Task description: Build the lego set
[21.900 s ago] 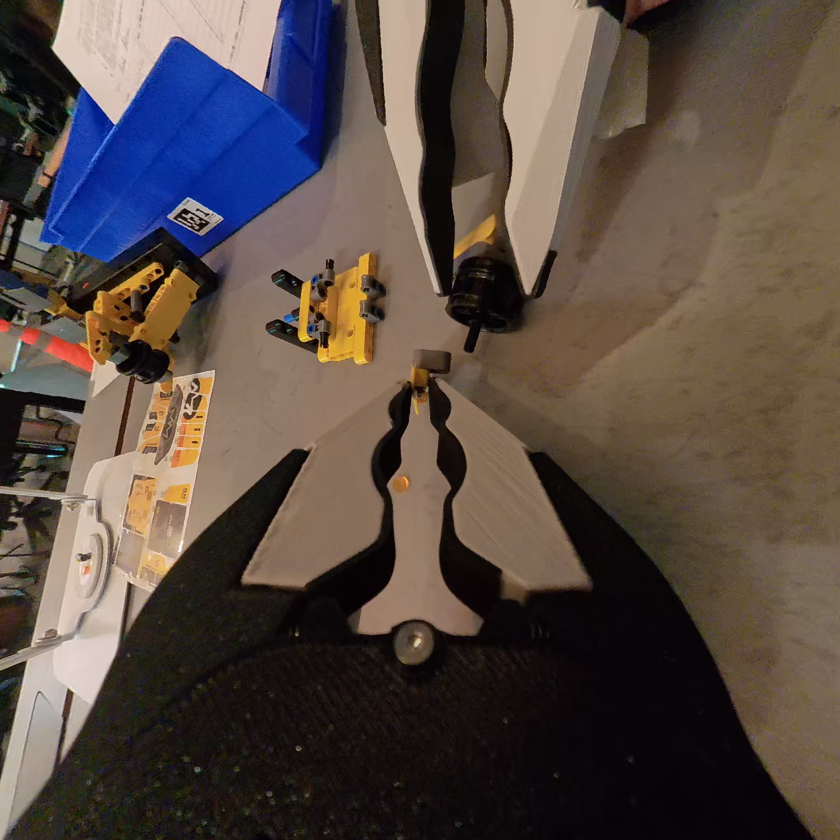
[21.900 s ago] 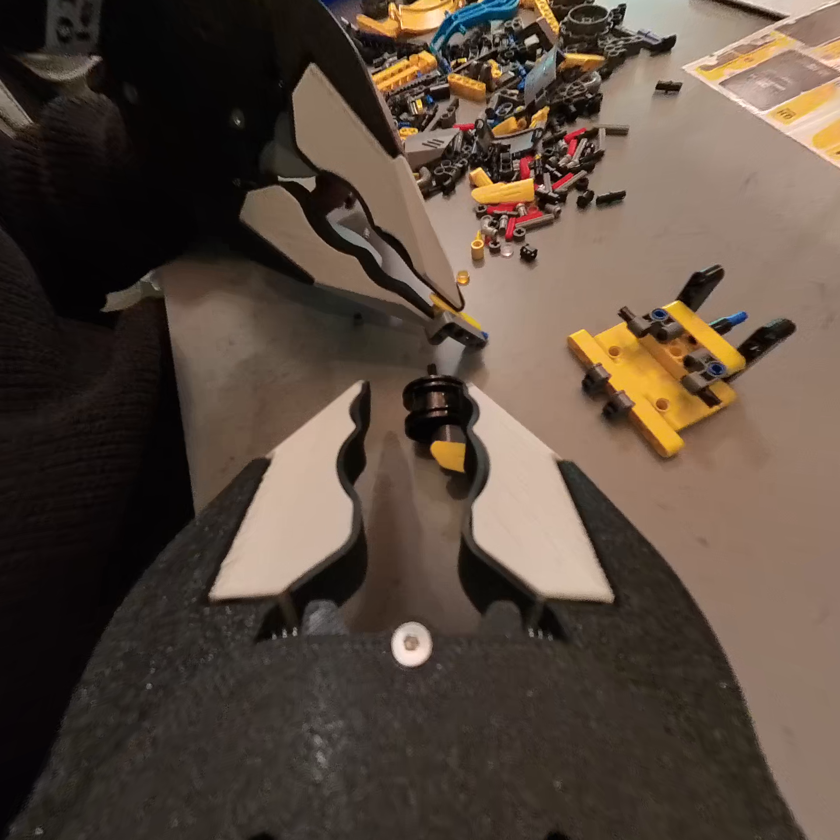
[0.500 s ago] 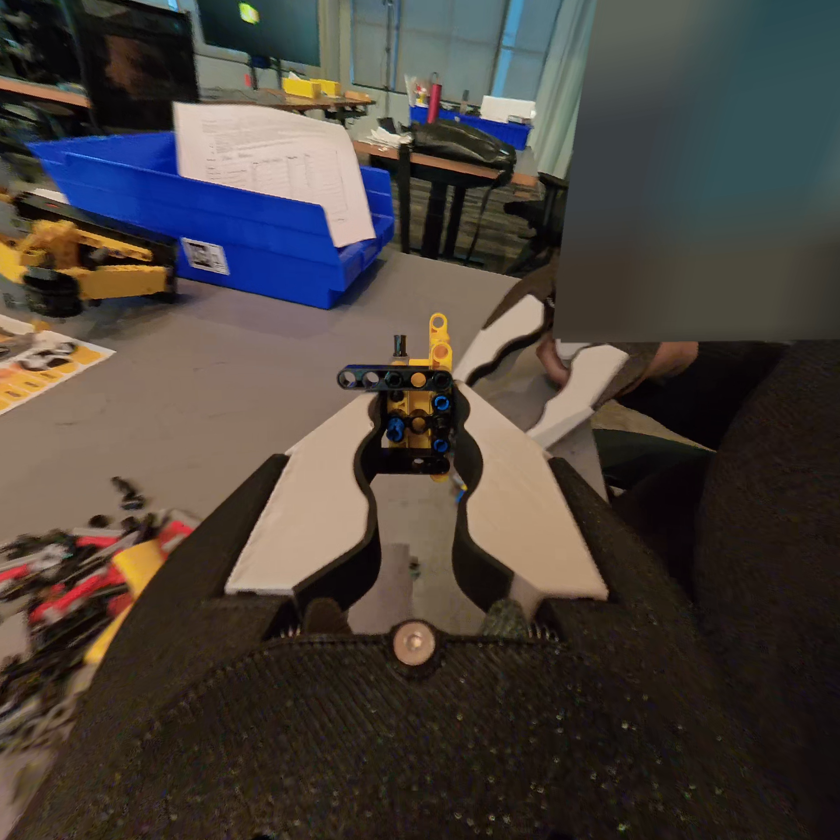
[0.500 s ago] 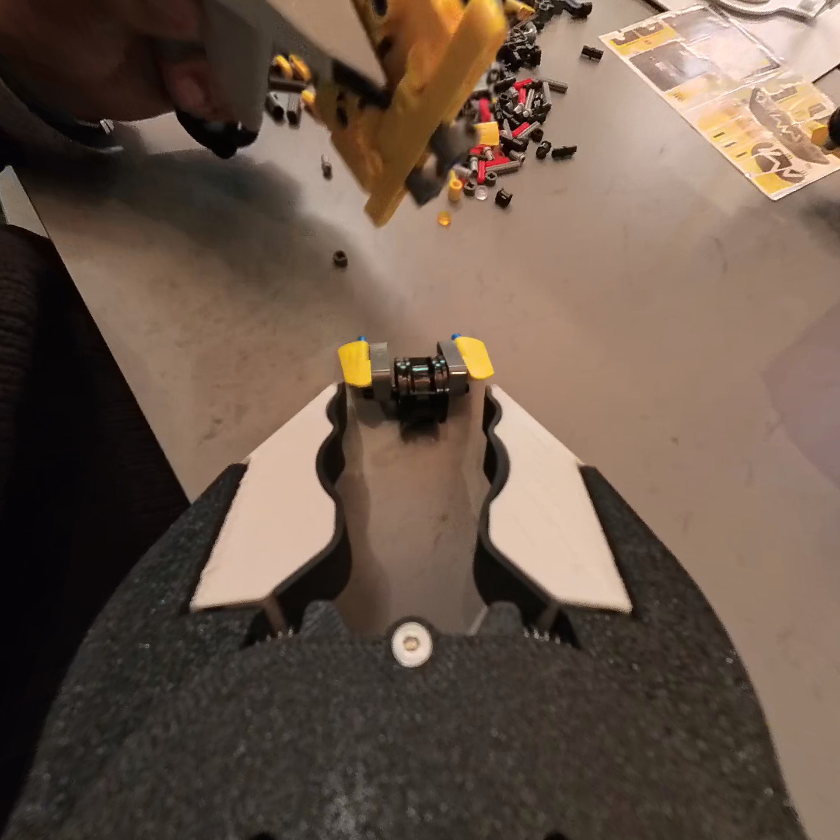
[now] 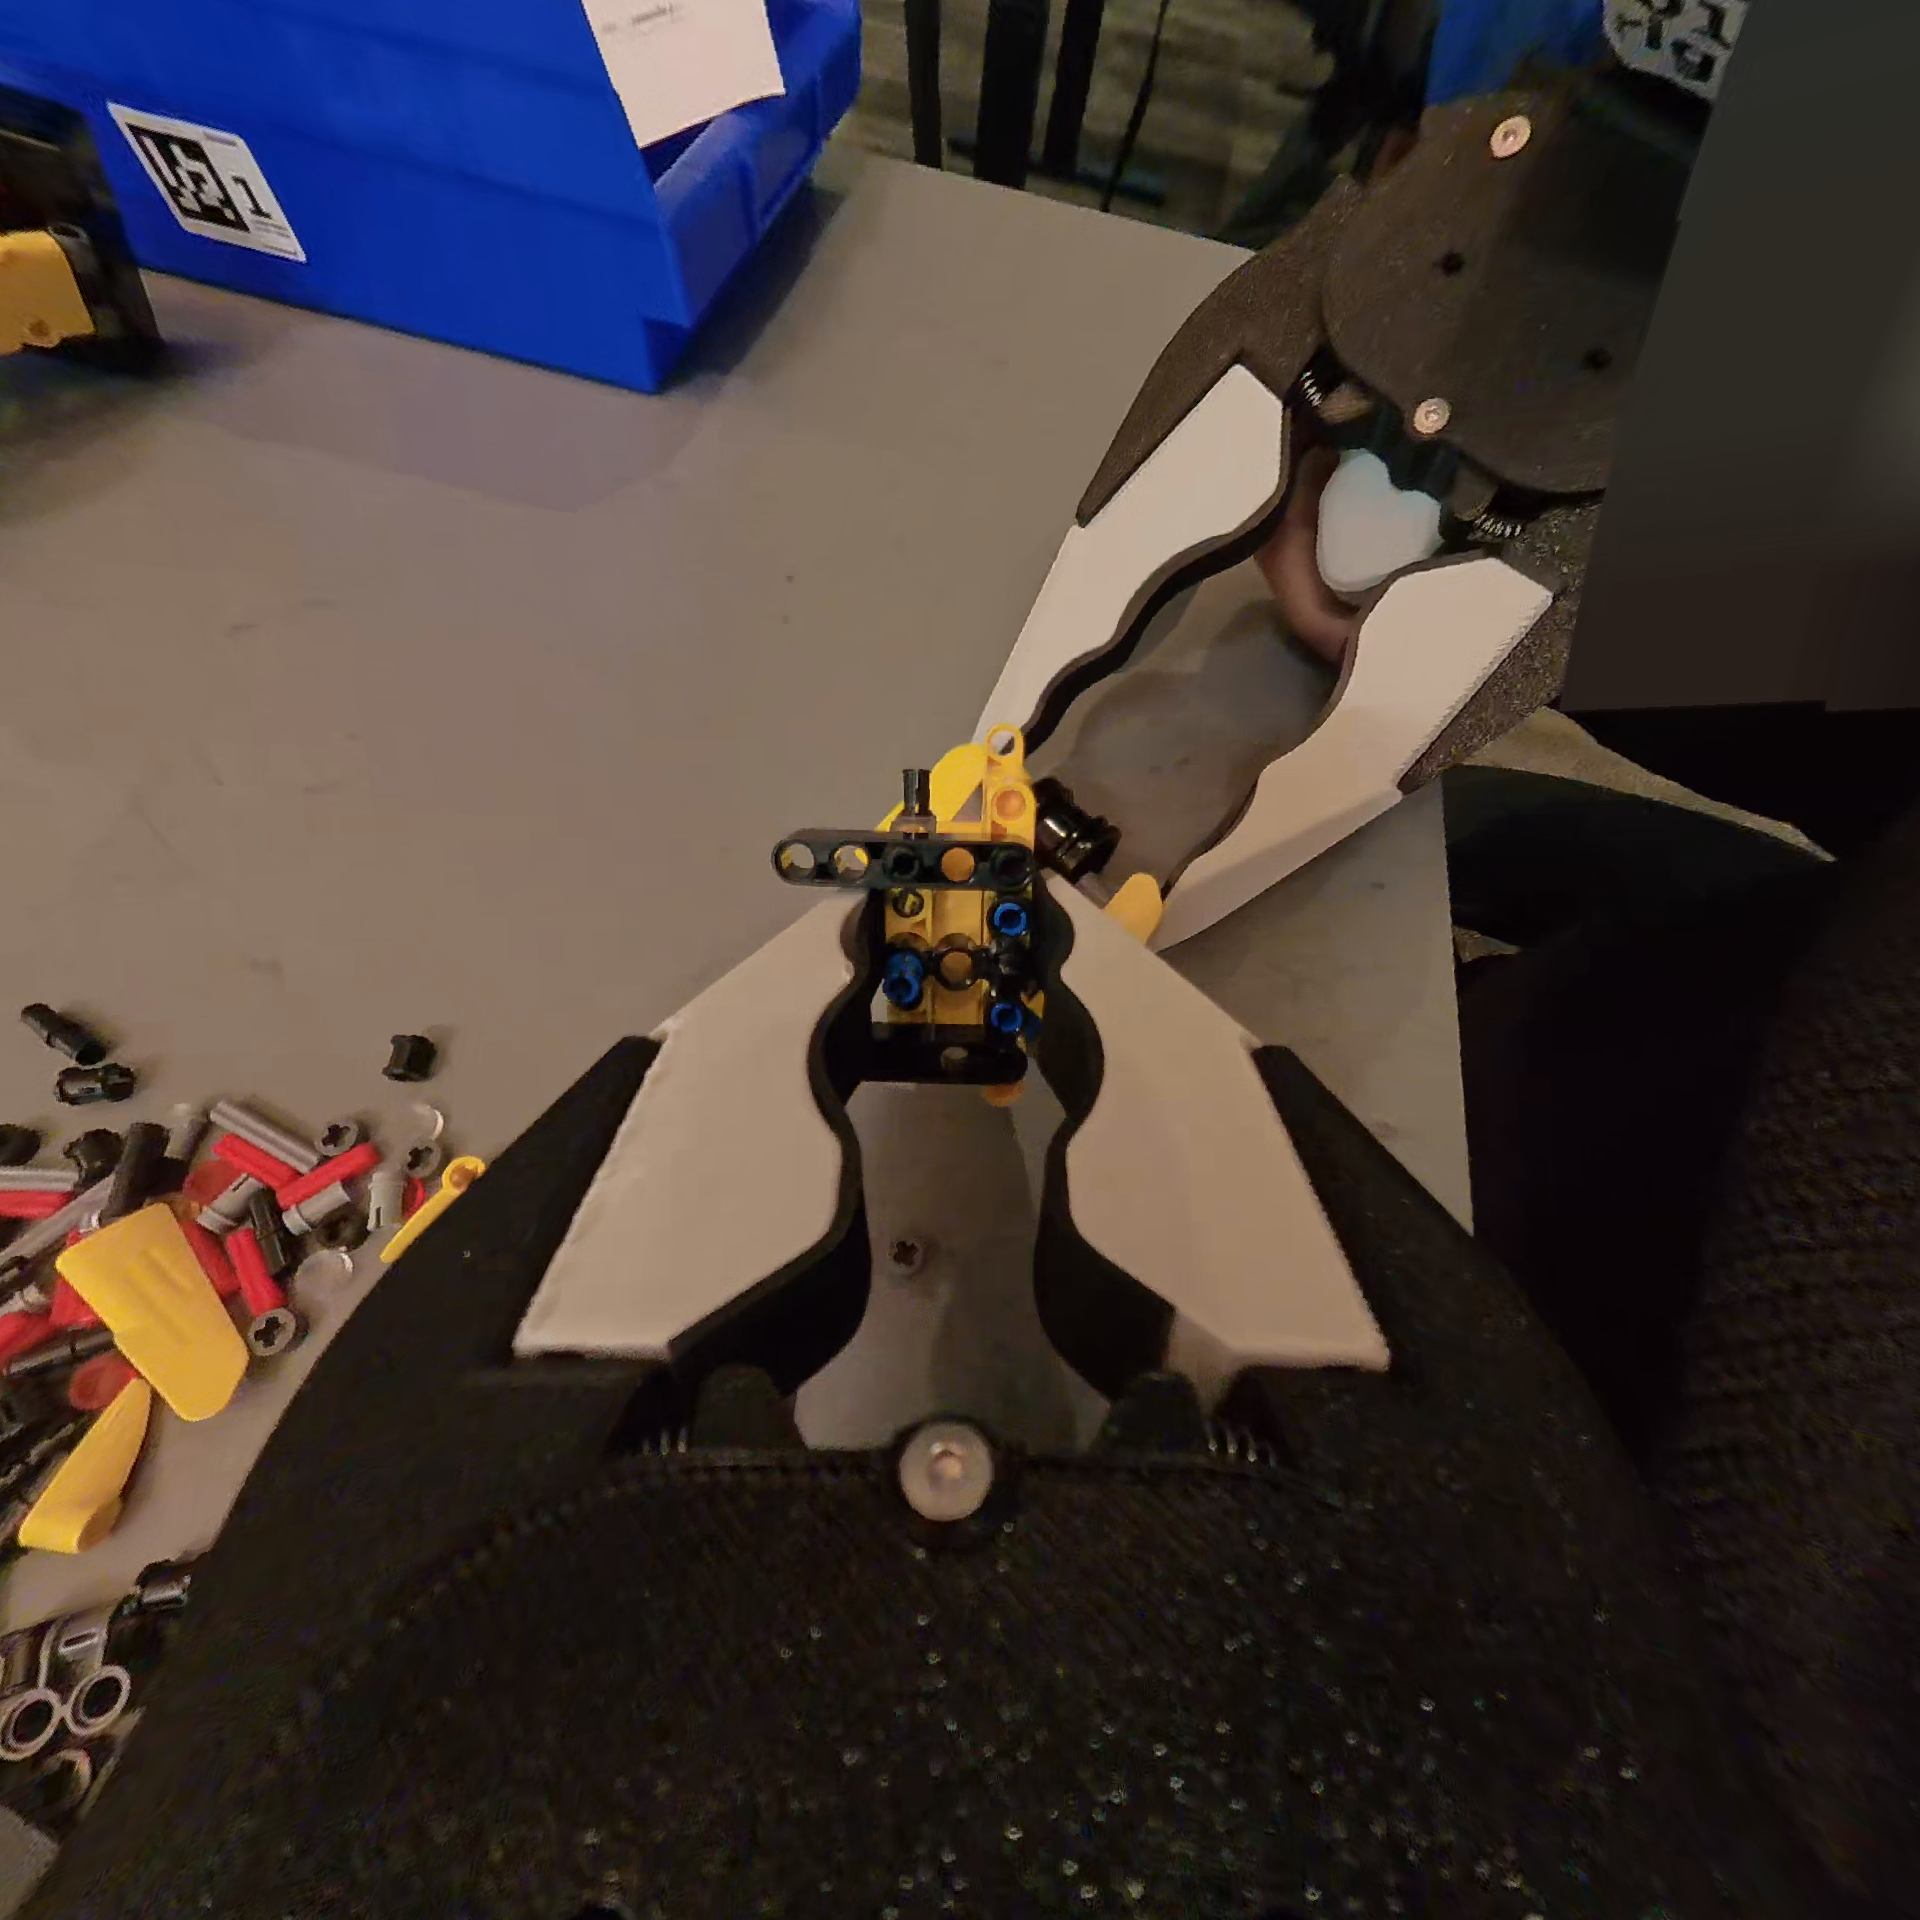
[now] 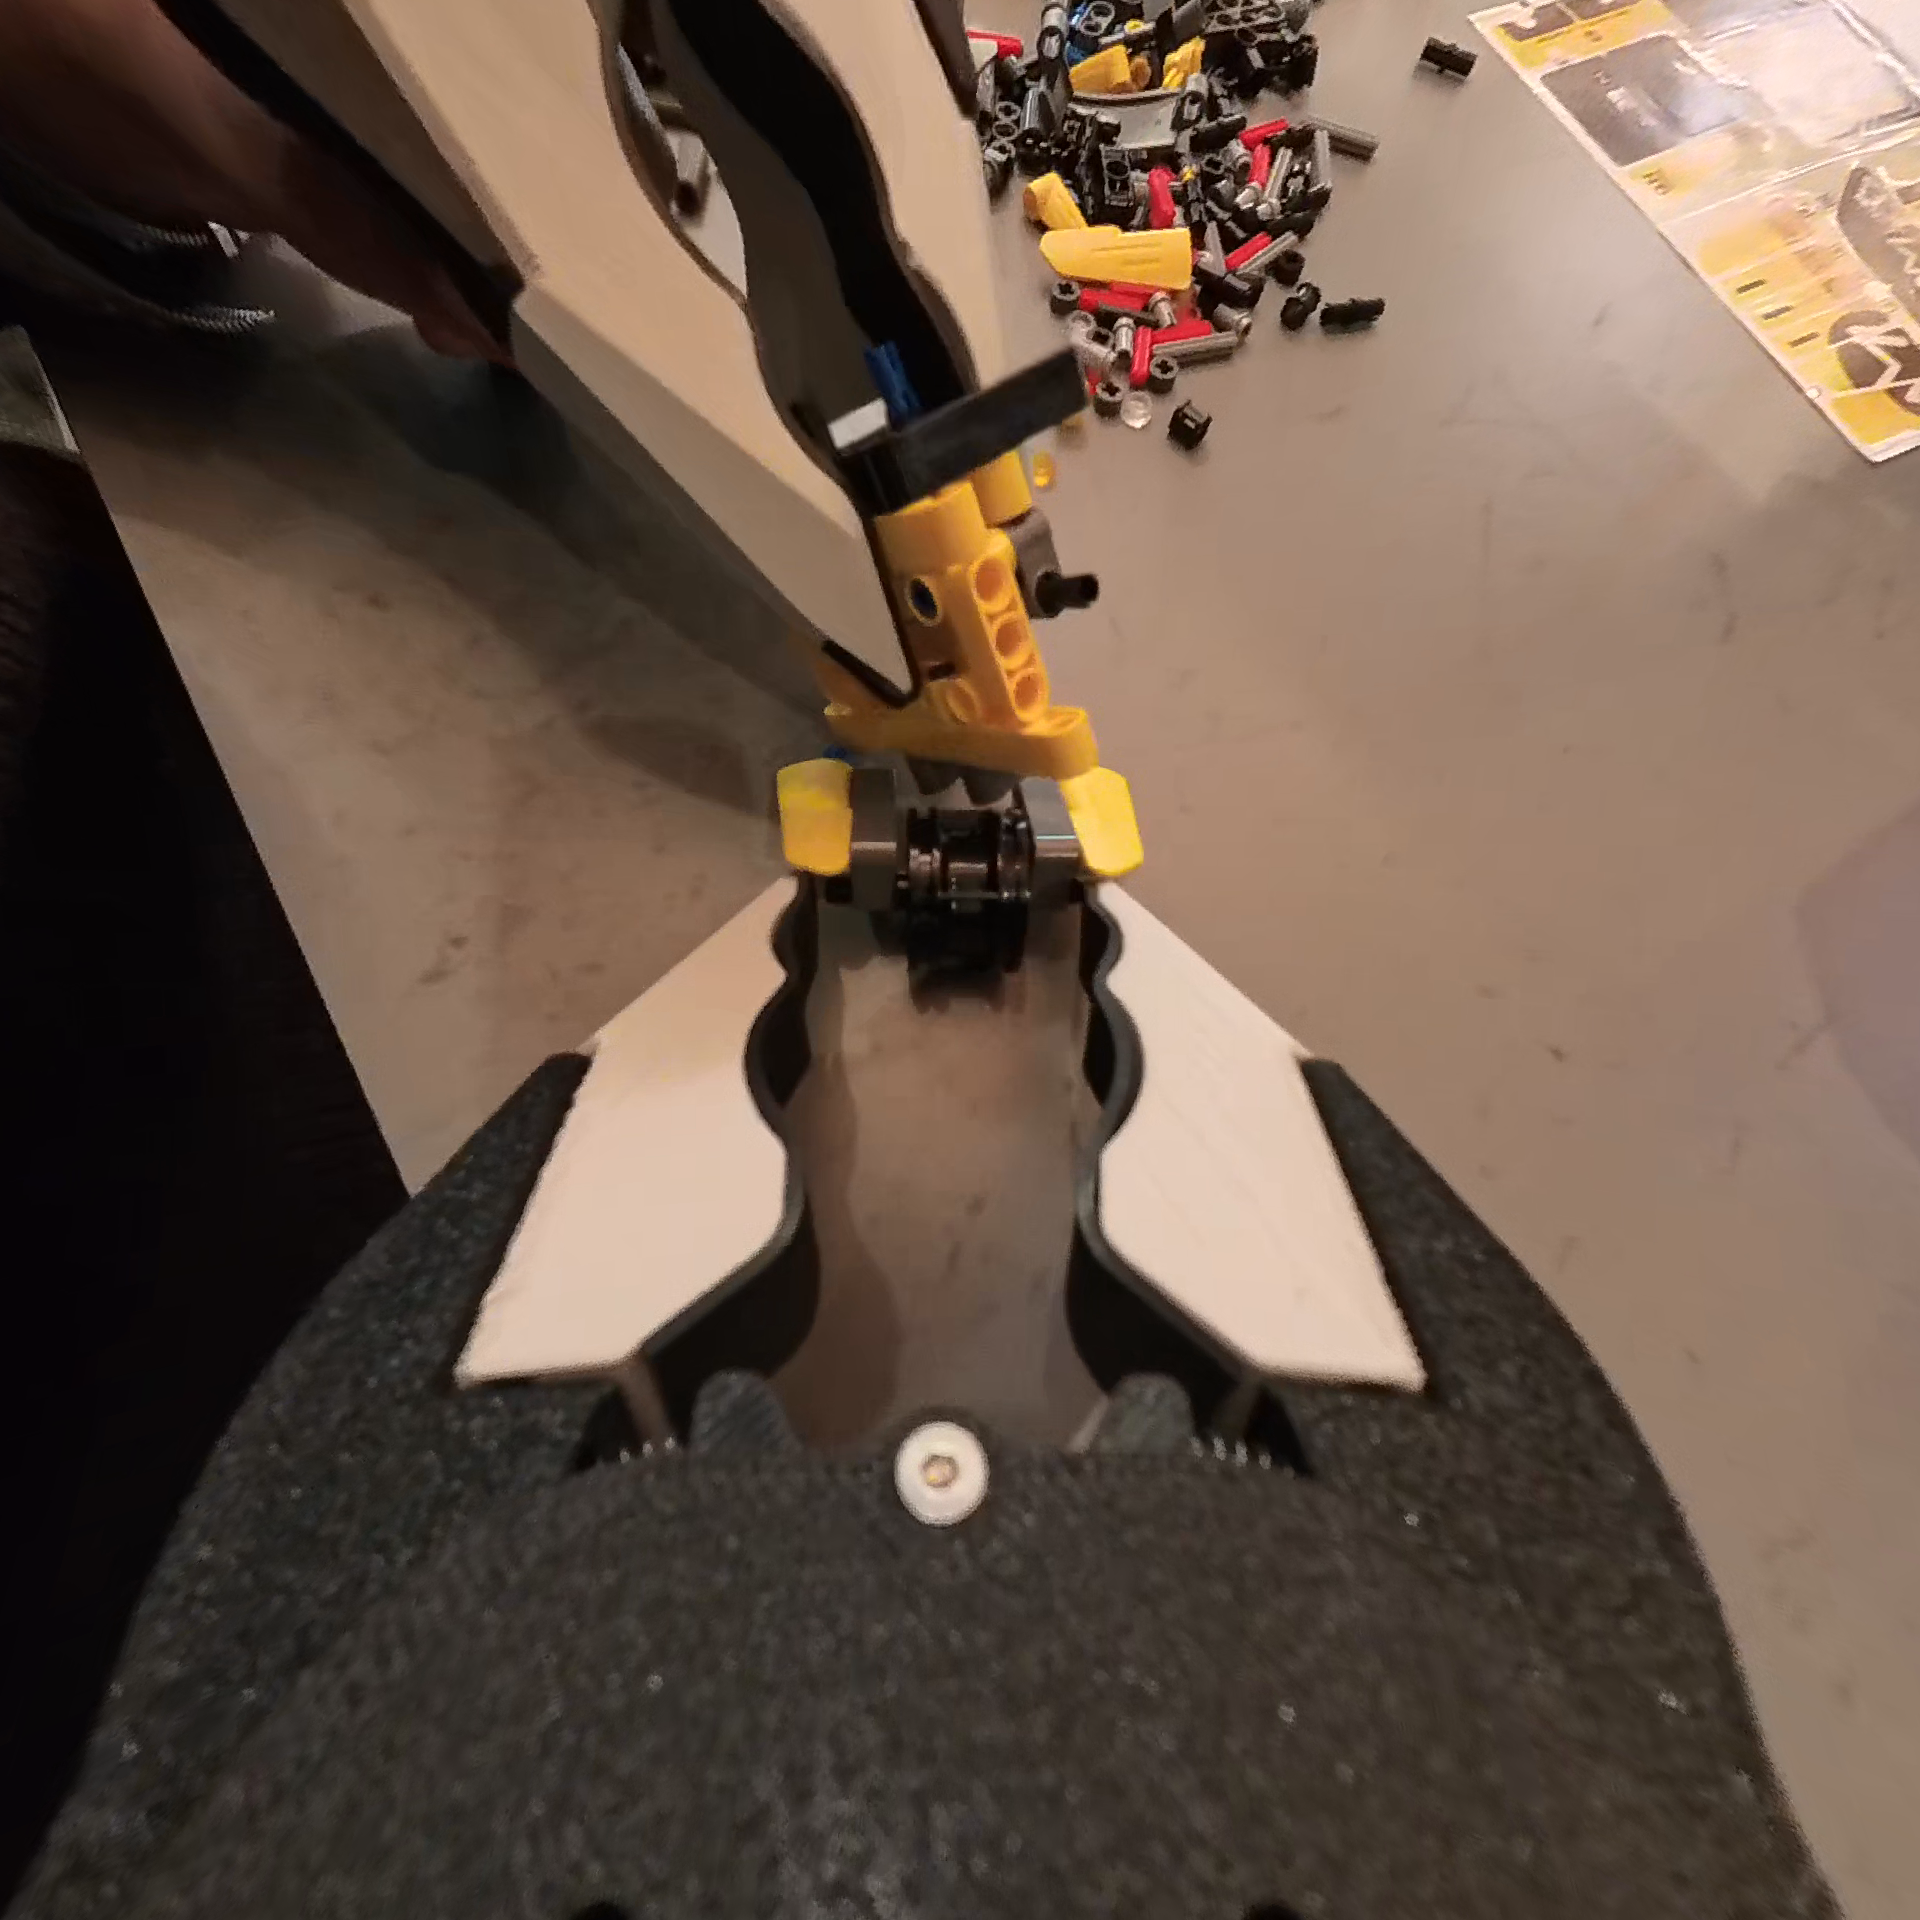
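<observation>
My left gripper is shut on a yellow brick frame with blue pins and a black beam across its top. My right gripper is shut on a small wheel part: a black hub between two grey pieces with yellow end caps. In the right wrist view the frame hangs tilted from the left gripper and its lower yellow edge meets the wheel part. In the left wrist view the right gripper comes in from the upper right, its black hub right behind the frame.
A pile of loose red, grey, black and yellow bricks lies at the left on the grey table; it also shows in the right wrist view. A blue bin stands at the back. An instruction sheet lies at the far right. Some 4 cm of space lies between my two pairs of fingers.
The two grippers have come together: the yellow frame has dropped onto the wheel part. The left wrist view has tilted down toward the table.
</observation>
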{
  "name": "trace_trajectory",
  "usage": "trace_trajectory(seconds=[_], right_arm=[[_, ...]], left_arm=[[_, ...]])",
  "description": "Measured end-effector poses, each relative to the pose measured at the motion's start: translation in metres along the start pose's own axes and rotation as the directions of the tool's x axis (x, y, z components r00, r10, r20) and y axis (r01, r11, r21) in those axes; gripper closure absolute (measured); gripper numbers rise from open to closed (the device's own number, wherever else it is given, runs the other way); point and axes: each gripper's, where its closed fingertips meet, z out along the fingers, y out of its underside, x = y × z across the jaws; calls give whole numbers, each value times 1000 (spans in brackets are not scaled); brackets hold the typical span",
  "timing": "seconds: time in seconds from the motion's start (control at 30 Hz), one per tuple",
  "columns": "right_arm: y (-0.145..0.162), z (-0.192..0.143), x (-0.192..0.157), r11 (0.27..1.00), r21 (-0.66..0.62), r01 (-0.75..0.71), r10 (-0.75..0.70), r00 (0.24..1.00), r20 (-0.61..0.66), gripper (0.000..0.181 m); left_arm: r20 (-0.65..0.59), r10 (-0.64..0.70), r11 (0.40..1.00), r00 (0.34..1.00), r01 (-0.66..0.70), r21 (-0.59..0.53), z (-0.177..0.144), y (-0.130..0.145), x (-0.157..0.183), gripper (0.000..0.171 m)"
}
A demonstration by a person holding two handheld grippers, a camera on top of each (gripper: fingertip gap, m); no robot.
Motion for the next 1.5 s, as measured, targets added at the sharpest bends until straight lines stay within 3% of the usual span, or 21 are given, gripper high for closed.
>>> trace_trajectory(seconds=[0.6, 0.83, 1.5], right_arm=[[-3, 0, 6, 1000, 17, 6, -6, 1000, -28, 129], [-4, -2, 7, 1000, 25, 2, -1, 999, -41, 137], [-2, 2, 6, 1000, 3, 11, -11, 1000, 5, 135]], left_arm=[[1, -11, 1000, 1000, 11, -8, 1, 1, 0, 149], [3, -17, 1000, 1000, 17, -9, 1, 1, -1, 149], [-4, -37, 999, 999, 37, -11, 2, 1, -1, 149]])
